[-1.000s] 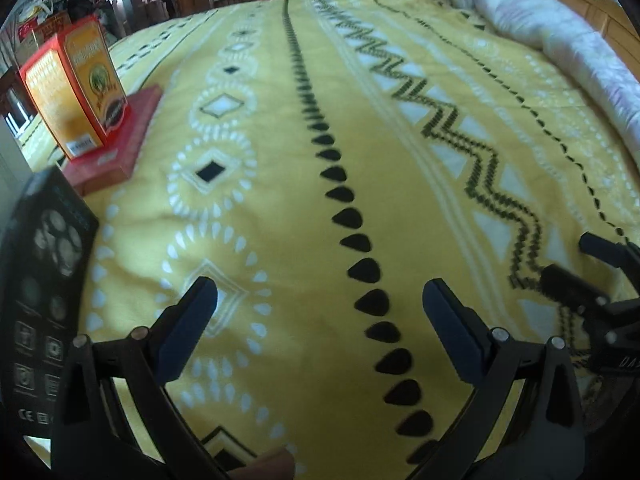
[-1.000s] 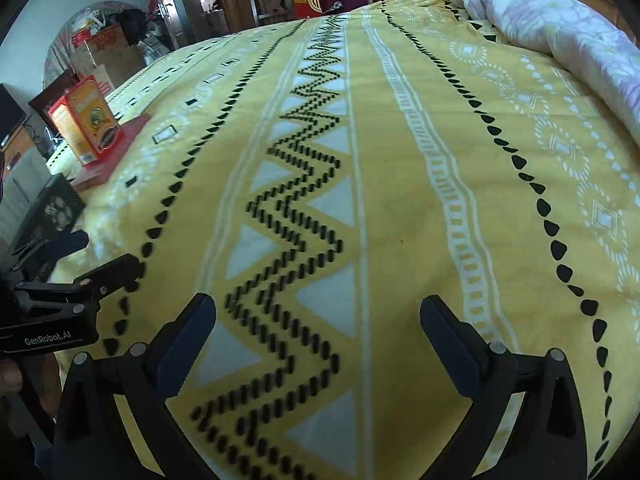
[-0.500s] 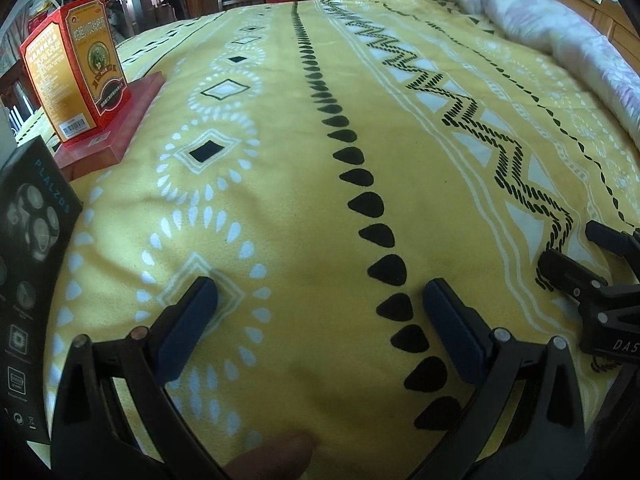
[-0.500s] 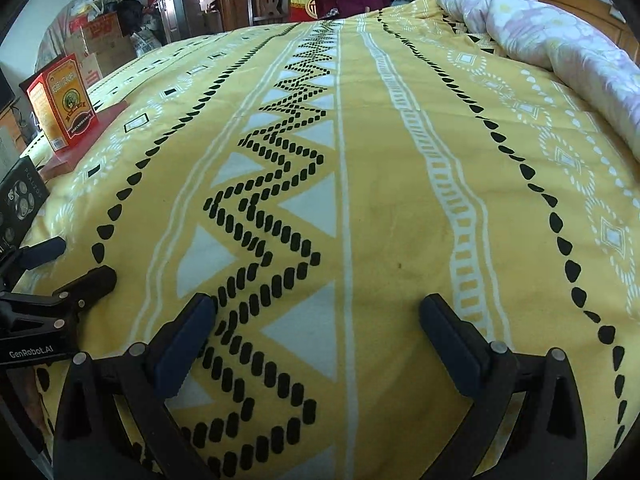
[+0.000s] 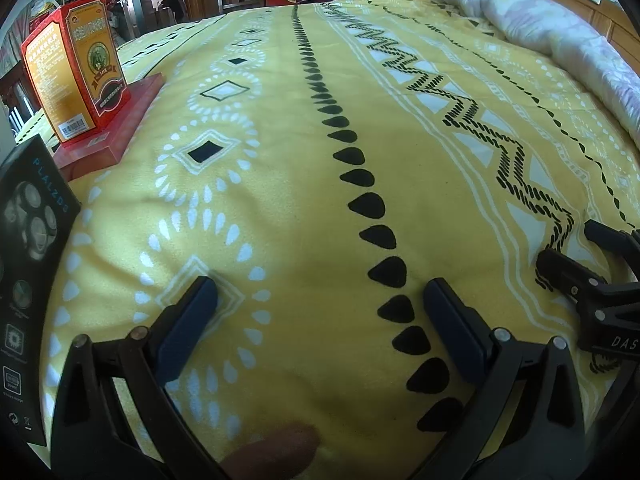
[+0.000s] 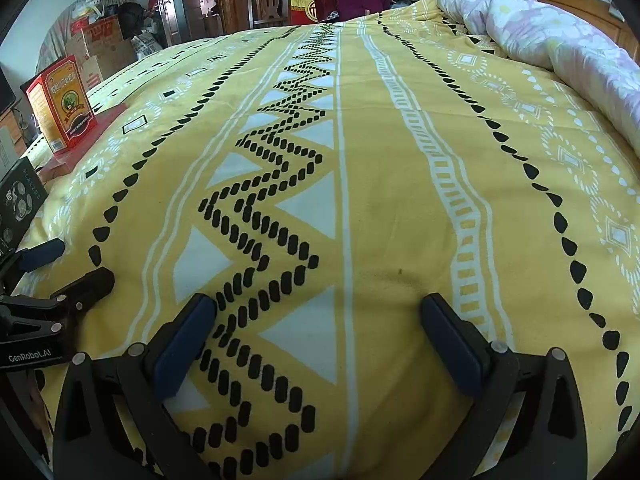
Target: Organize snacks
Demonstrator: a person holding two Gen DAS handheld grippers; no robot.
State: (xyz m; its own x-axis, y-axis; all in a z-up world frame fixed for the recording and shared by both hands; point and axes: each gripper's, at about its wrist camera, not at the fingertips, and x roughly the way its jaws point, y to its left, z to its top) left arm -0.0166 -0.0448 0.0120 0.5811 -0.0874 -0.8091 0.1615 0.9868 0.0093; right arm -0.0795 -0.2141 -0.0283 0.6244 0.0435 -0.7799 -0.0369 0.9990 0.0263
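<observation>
We see a matt, slightly fuzzy cloth blanket (image 5: pixel 280 208), a glossy printed cardboard box (image 5: pixel 76 68) on a smooth red box (image 5: pixel 116 136), a matt black carton (image 5: pixel 28 264), a soft quilt (image 6: pixel 560 40), a varnished wood headboard (image 5: pixel 592 4), and matt plastic fingers (image 6: pixel 184 344).

left claw (image 5: pixel 320 292) spread wide over yellow bedspread (image 5: pixel 288 168), orange box (image 5: pixel 76 68) upright on red box (image 5: pixel 116 128)

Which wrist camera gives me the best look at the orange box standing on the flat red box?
The left wrist view: the orange box is large, with its barcode and label visible, upright on the flat red box. The right wrist view shows the same box smaller, at the far left edge.
</observation>
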